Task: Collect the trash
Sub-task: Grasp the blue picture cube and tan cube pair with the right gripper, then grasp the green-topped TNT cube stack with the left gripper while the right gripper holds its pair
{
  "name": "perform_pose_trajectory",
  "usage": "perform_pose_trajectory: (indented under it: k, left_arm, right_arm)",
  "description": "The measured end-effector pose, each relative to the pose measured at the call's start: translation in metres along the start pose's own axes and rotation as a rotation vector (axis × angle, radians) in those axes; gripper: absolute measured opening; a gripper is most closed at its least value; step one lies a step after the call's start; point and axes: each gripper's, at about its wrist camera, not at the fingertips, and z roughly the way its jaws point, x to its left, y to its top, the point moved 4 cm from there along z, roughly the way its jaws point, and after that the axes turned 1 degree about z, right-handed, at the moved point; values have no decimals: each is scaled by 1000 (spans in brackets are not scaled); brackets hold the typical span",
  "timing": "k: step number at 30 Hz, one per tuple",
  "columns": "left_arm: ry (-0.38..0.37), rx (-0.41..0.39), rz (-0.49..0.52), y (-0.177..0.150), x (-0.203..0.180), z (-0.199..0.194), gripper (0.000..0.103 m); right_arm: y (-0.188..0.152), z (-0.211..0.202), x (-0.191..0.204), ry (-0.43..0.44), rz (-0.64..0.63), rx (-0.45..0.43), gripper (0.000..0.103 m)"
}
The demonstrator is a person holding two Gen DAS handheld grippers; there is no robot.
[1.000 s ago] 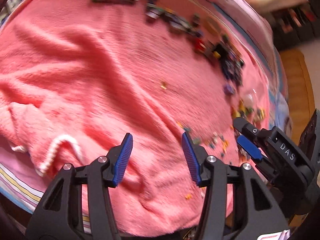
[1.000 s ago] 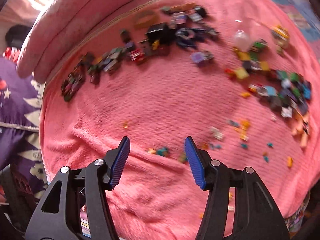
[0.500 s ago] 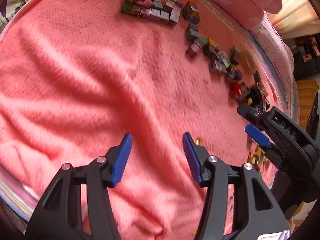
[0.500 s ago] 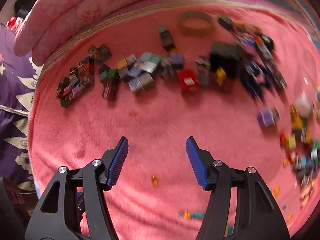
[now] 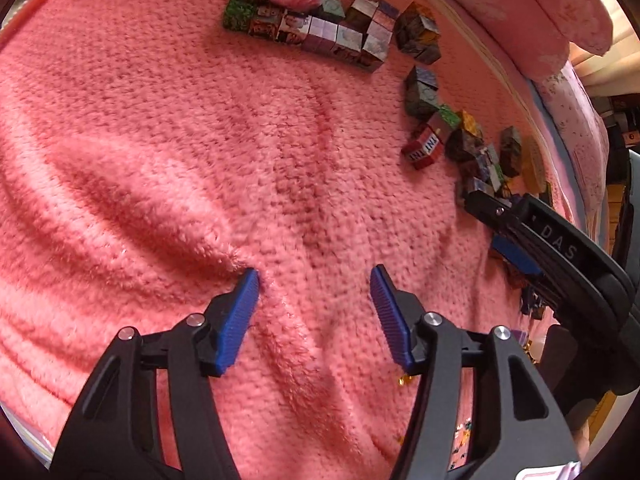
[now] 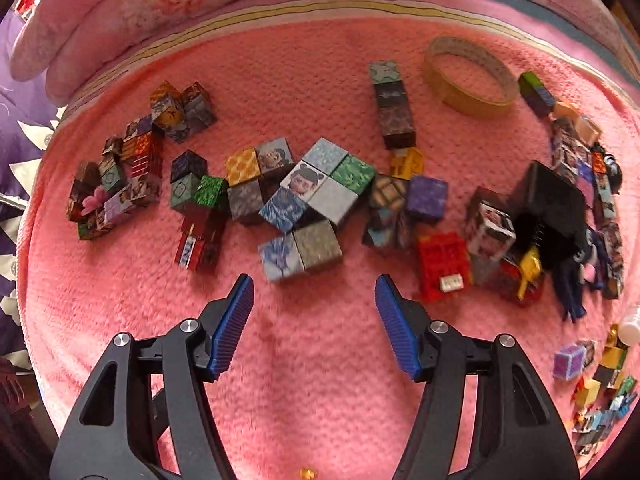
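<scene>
Trash candidates: a tiny orange scrap (image 6: 307,472) lay on the pink blanket (image 5: 160,160) at the bottom edge of the right wrist view, between the gripper's two arms and behind its fingertips. A small yellow scrap (image 5: 404,379) lay just under the right-hand finger of the left gripper (image 5: 314,276). Both were too small to read a long axis or heading.

Left gripper: jaws wide apart, nothing between them but bare blanket. Its left blue pad (image 5: 236,320) sat at the end of a blanket fold; contact could not be confirmed.

Right gripper (image 6: 314,280): jaws equally wide, nothing held, over bare blanket just short of a cluster of printed cubes (image 6: 312,200). A red brick (image 6: 442,268) lay just beyond its right fingertip.

Surroundings: a tape ring (image 6: 468,80) lay flat, opening upward, beyond the cubes. A second row of cubes (image 5: 320,28) ran along the far edge in the left view. A pink pillow (image 6: 160,0) bordered the blanket.
</scene>
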Motion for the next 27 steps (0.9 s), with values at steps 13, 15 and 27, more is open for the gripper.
perform_pose_trajectory:
  k: [13,15,27]
  left_arm:
    - [28,-50,61,31,-18,4,60]
    - [32,-51,73,34,-22,6,60]
    - [32,-64,223,50,-72,26,60]
  right_arm:
    - [17,17,-4,34,-22,-5,44]
    - [22,18,3,41,-30,-5,43]
    - [9,-10,-41,122,131,-22,43]
